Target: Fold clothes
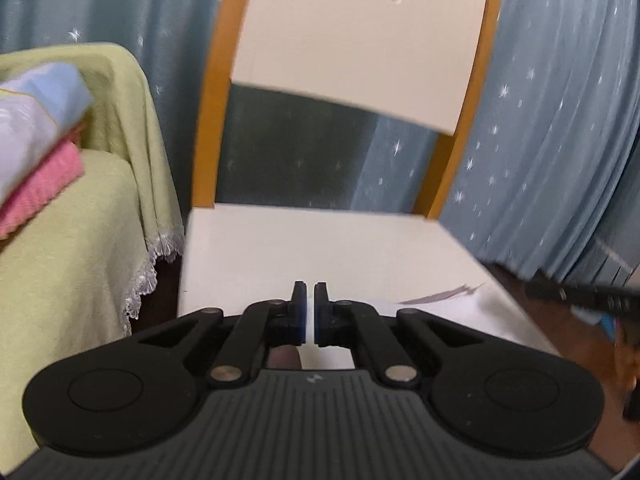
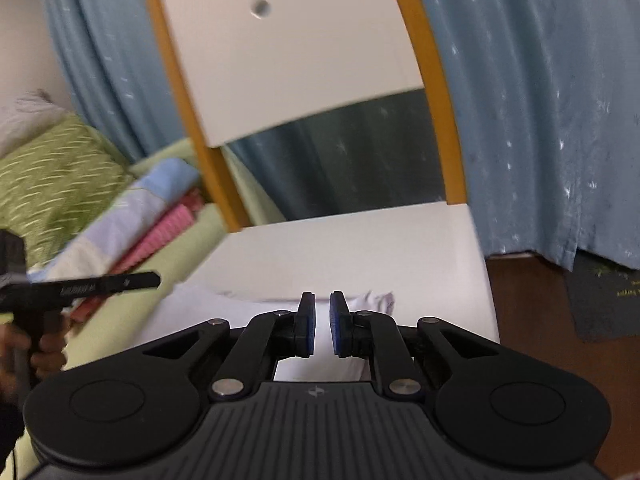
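The limp white garment (image 2: 320, 302) on the chair seat (image 2: 360, 240) wanted edge grips; left gripper (image 1: 310, 304) pinched it, right gripper (image 2: 322, 320) stood slightly parted.

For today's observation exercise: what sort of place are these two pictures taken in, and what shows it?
Probably a room in a home, perhaps a bedroom. A star-patterned blue curtain hangs behind a white chair, and folded clothes are stacked on a green-covered seat or bed beside it.

My black two-finger left gripper (image 1: 310, 312) sits low in the frame's centre, jaws drawn together over the white chair seat (image 1: 320, 248). At far left, folded pink and pale-blue clothes (image 1: 36, 148) rest on a green-covered sofa (image 1: 80, 248).
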A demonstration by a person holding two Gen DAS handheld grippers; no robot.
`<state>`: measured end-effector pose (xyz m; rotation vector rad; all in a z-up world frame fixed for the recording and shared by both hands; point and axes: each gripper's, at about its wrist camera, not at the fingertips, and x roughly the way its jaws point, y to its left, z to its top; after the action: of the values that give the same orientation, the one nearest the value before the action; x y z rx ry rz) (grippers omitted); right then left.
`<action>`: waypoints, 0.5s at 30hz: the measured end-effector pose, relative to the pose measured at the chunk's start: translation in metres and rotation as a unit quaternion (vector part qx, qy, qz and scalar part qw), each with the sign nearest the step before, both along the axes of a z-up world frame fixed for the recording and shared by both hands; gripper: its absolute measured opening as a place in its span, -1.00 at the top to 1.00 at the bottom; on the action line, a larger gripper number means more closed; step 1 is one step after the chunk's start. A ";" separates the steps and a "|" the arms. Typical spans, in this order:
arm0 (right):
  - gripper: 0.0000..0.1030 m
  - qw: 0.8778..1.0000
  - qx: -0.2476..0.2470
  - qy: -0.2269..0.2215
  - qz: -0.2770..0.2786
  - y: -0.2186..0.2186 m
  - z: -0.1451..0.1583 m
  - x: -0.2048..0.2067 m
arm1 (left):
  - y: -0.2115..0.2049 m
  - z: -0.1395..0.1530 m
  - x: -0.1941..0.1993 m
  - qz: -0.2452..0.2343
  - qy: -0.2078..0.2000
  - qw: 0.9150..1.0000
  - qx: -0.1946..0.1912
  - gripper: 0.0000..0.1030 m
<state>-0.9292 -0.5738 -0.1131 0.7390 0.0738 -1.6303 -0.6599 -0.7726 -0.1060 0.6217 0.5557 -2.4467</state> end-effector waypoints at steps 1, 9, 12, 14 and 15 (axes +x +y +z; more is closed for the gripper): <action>0.73 1.000 -0.007 0.005 0.001 0.012 0.002 0.008 | 0.007 0.003 0.006 -0.004 0.006 1.000 -0.002 1.00; 0.81 0.995 0.032 0.089 0.020 0.027 -0.035 0.070 | 0.053 -0.032 -0.022 -0.043 -0.098 0.993 -0.058 0.88; 0.79 0.997 0.036 0.076 0.001 0.031 -0.031 0.067 | 0.057 -0.033 -0.011 -0.030 -0.082 0.995 -0.056 0.88; 0.67 0.995 0.031 0.099 0.001 0.031 -0.019 0.073 | 0.057 -0.025 -0.005 -0.024 -0.071 0.996 -0.047 0.89; 0.67 0.994 0.016 0.106 0.001 0.032 -0.012 0.077 | 0.058 -0.020 -0.001 -0.020 -0.060 0.997 -0.046 0.89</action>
<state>-0.8520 -0.5416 -0.1251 0.5876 0.2531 -1.7034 -0.6605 -0.7148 -0.1259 0.7411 0.3855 -2.4370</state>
